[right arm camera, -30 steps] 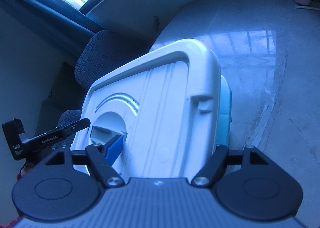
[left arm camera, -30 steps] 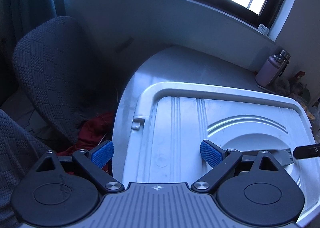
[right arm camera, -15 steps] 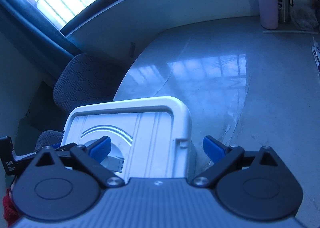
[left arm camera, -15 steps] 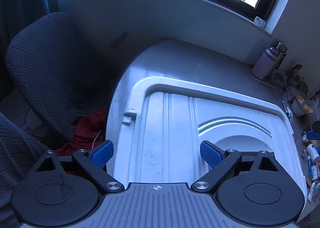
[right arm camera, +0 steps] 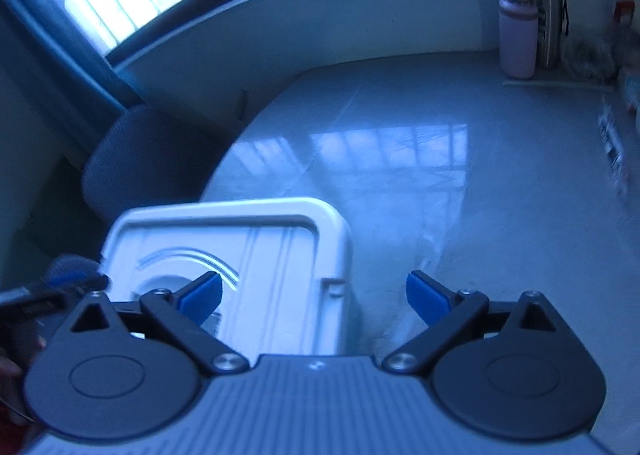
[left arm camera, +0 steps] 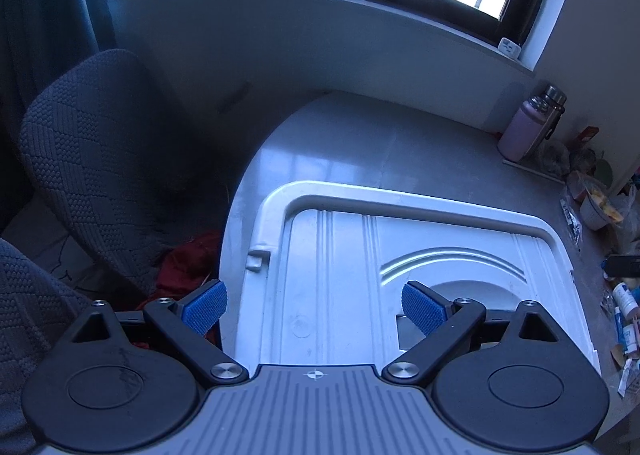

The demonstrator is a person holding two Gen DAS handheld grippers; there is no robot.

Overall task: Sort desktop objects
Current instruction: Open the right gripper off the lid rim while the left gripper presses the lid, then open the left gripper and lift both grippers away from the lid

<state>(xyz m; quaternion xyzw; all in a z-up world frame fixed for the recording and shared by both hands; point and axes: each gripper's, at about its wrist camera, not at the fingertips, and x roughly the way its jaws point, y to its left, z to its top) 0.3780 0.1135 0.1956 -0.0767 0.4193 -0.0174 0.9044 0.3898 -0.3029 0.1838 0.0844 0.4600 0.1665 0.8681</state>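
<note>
A white storage box with its lid (left arm camera: 340, 255) on stands at the left end of the grey desk (right arm camera: 400, 159). My left gripper (left arm camera: 314, 307) hovers over the box's left edge, its jaws opening a little. One pad is past the desk edge and the other over the lid's round recess; no pad touches anything. My right gripper (right arm camera: 316, 297) hangs above the box (right arm camera: 272, 251) at its right side, its jaws closing slightly. They straddle the lid's corner without pressing on it. The left gripper (right arm camera: 52, 293) shows blurred at the left edge.
A pink bottle (left arm camera: 524, 131) and a steel flask (right arm camera: 550, 15) stand at the back right. Small bottles and packets (left arm camera: 624, 303) and a bowl (left arm camera: 600, 207) crowd the desk's right side. A dark fabric chair (left arm camera: 100, 159) and a red cloth (left arm camera: 184, 267) sit left of the desk.
Both grippers have lifted away from the lid, which now looks smaller. The right view has swung from the lid towards the open desk. The right gripper's finger has left the left wrist view.
</note>
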